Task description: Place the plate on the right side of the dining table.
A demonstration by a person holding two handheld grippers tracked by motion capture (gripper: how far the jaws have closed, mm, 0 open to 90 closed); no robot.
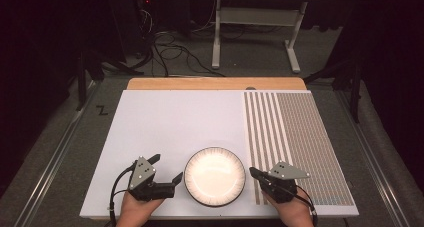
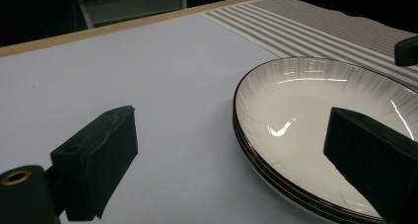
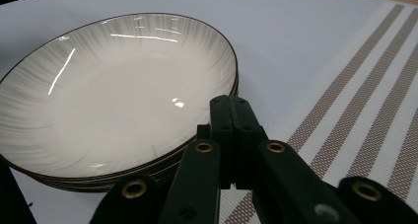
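Dim room: grey carpeted floor, cables [image 1: 170, 49] and a white table frame [image 1: 255, 24] at the back. Table [image 1: 165, 117]: white top, wooden strip along the far edge, striped placemat [image 1: 300, 137] covering its right side. Plates [image 1: 215, 176]: stack of shallow white ones, dark-rimmed, at the middle of the table's near edge, just left of the placemat; three rims count in the right gripper view [image 3: 118, 95]. Left gripper [image 1: 167, 169]: held in a hand at the near edge, left of the stack, jaws wide apart, holding nothing; one jaw over the stack's left rim [image 2: 296, 135]. Right gripper [image 1: 253, 173]: held in a hand on the placemat's near edge, jaws pressed together, empty, tip just beside the stack's right rim.
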